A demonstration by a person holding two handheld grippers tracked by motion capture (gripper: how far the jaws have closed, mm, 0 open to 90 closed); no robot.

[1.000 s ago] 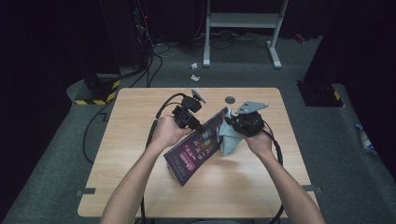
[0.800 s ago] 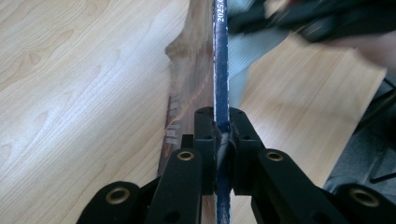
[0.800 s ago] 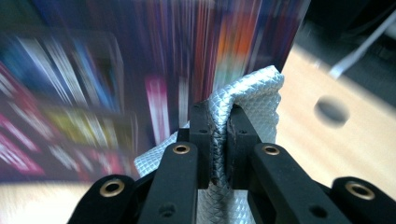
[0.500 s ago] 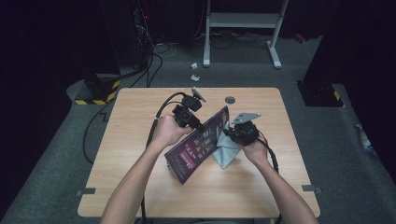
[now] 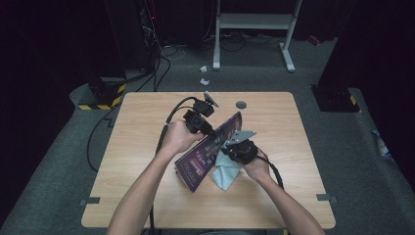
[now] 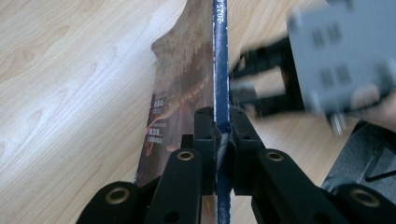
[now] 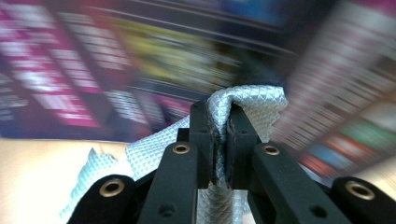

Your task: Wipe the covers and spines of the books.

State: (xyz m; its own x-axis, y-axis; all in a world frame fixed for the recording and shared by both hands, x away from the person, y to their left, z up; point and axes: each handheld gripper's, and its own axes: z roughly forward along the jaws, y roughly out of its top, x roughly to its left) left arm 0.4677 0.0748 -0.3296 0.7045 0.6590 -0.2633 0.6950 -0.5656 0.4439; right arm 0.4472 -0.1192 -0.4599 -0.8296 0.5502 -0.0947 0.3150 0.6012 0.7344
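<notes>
You are in the middle of wiping the magazine (image 5: pixel 211 149), which stands tilted on its lower edge near the centre of the high view, its printed cover facing the lower right of the frame. Your left gripper (image 6: pixel 221 135) has its jaws pinched tight on the magazine's upper edge; in the left gripper view the thin blue edge runs straight up between the two black jaws, above the wooden table (image 5: pixel 147 147). Your right gripper (image 7: pixel 219 116) has its jaws closed on a bunched fold of the pale blue cloth (image 7: pixel 243 105), with the blurred cover right behind it. In the high view the cloth (image 5: pixel 224 172) hangs below that gripper (image 5: pixel 234 151) and trails onto the table beside the magazine's lower edge. The step in hand looks like a wiping stroke down the cover. For the next move, keep the left grip steady so the magazine does not slide or fold, hold the cloth flat against the cover, and carry the stroke toward the lower edge without pushing the magazine over.
</notes>
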